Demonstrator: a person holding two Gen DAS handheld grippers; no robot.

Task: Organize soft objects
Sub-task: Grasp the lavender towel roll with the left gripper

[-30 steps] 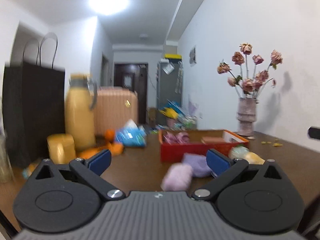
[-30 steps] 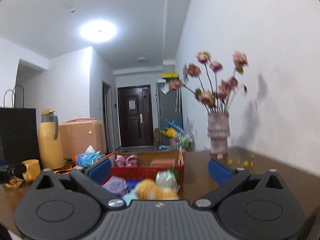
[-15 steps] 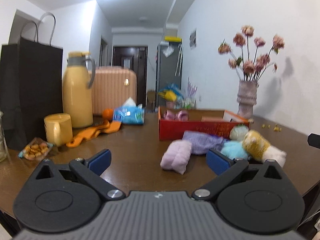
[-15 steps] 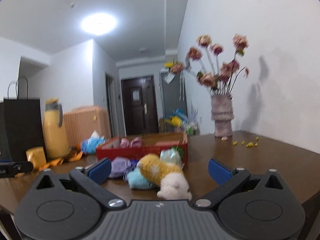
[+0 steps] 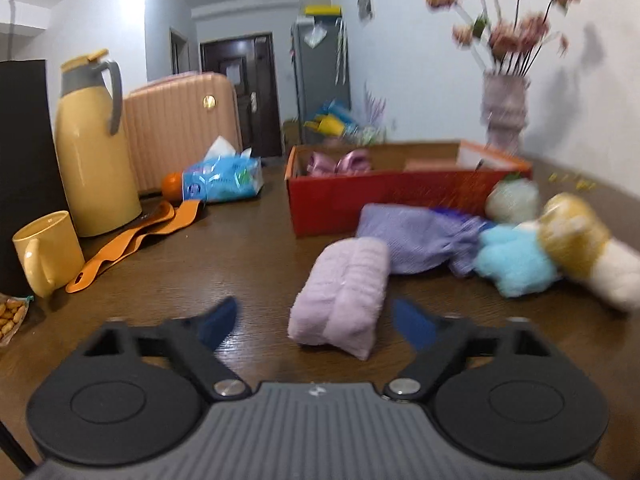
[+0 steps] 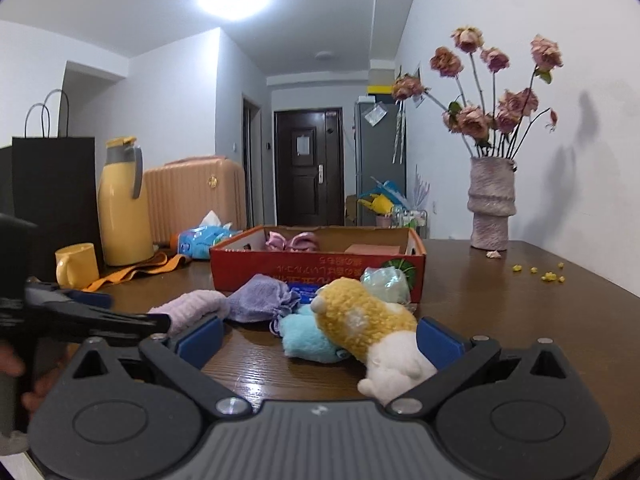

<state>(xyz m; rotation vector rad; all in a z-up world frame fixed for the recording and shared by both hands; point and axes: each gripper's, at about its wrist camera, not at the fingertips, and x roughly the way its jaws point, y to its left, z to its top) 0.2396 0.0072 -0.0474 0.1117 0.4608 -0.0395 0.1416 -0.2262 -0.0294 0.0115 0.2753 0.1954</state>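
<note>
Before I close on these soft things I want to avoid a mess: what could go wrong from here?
1. The left gripper is closing with the pink rolled towel between its fingers, not yet pinched; its loose folds could unroll when lifted.
2. The plush toy lies against the blue fluffy item, so the open right gripper may drag both.
3. The purple cloth touches the towel and could trail along.

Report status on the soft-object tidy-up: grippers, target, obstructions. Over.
Left gripper closing around pink folded towel, pads not touching yet. Right gripper open, plush toy between its fingers. Red box clear behind. Nothing blocking.
</note>
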